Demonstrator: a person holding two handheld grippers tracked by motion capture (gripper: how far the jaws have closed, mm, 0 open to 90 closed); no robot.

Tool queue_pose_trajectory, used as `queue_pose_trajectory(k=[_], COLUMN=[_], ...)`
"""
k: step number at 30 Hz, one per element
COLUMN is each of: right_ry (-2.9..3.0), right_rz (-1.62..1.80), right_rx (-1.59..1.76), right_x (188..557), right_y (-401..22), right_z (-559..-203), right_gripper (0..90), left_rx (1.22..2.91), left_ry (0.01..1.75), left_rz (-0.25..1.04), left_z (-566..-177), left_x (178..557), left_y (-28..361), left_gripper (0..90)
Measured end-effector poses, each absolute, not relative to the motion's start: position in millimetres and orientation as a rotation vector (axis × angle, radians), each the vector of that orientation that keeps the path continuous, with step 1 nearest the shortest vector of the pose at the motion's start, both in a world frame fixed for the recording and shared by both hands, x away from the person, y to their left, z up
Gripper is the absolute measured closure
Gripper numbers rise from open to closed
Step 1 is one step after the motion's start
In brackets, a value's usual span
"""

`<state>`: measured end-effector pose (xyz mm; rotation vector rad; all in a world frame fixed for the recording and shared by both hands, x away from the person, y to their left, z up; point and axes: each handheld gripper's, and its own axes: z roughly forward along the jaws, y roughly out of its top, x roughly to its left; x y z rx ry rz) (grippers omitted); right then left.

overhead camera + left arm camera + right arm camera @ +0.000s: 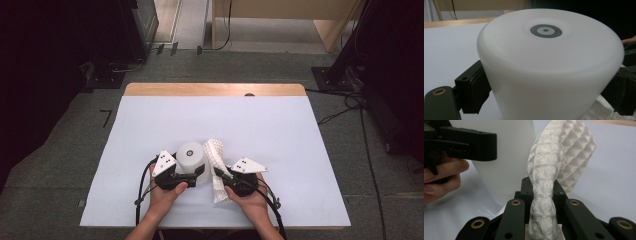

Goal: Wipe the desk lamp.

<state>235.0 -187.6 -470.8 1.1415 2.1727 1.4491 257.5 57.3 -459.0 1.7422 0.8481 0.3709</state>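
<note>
Here the left claw (192, 176) grips the white cup (191, 157), standing upside down near the tabletop's (260, 125) six o'clock edge. The right claw (220, 175) is clenched on the waffle-weave cloth (215, 155), whose long axis rises toward twelve o'clock. The cup sits at nine o'clock of the cloth, just beside it.
</note>
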Motion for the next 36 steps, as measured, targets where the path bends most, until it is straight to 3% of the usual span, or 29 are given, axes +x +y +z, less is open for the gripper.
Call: queue_pose_trajectory(k=[14, 25, 36], right_ry=[2.071, 2.180, 2.084], right_rz=[1.521, 1.451, 1.499], right_rx=[1.071, 1.107, 1.072], right_x=[221.0, 224.9, 226.3], right_y=[-193.7, -181.8, -198.3], right_z=[-433.1, -457.7, -438.1], right_gripper=[78.7, 78.9, 79.0], left_rx=[1.874, 1.799, 1.847], left_ry=[0.739, 0.748, 0.685], left_rz=[0.383, 0.350, 0.317], left_z=[-459.9, -445.2, -456.7], left_x=[246.2, 250.3, 249.8], left_y=[37.4, 54.9, 39.9], left_gripper=[8.6, 8.7, 8.7])
